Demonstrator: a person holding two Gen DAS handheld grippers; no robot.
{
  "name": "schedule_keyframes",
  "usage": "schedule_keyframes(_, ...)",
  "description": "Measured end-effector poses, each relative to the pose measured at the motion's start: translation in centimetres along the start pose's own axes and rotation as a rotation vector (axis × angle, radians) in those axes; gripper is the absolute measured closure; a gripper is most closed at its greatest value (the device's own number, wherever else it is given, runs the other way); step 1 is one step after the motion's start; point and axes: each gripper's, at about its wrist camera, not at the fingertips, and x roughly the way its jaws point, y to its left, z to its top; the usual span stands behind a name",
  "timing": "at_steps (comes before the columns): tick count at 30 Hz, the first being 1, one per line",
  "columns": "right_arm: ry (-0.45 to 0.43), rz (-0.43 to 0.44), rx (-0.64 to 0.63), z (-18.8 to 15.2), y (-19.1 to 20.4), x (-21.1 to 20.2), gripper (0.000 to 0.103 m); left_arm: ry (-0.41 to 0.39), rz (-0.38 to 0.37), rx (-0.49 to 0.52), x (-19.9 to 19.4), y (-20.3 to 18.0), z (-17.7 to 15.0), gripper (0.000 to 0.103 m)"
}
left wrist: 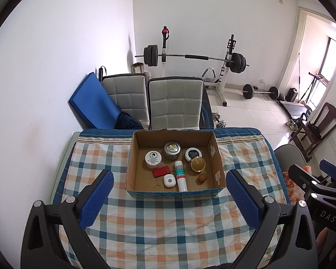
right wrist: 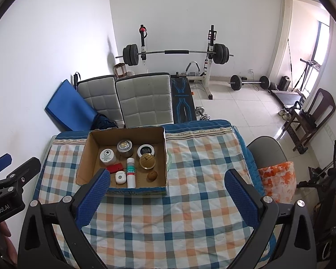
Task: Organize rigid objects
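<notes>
Room: white plaster walls, pale glossy floor tiles, a barbell rack against the far wall, two quilted grey chair backs just beyond the table.

Table: covered by a soft checked cloth in blue, orange and white, banded blue at the far edge. Wide bare cloth lies near and right of the box; the left margin is narrower.

Cardboard box: open-topped, corrugated, rectangular, standing at the far middle of the table. All task items lie inside it, with bare floor along its near-left corner.

Contents: white cylindrical tube lying flat, grey metal tin, white-lidded jar, black-lidded jar, round gold tin touching that jar, flat red case, small white rounded case, brown walnut-like lump.

Left gripper: blue ribbed pads spread wide, released, holding nothing, hovering near the box. Right gripper: likewise spread and empty.
</notes>
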Motion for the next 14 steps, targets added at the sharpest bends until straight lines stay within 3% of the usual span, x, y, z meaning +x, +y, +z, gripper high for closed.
schedule_keyframes(14, -0.001, 0.001, 0.004, -0.06, -0.01, 0.05, 0.000, -0.012, -0.008, 0.003, 0.09, 0.04, 0.12, 0.000)
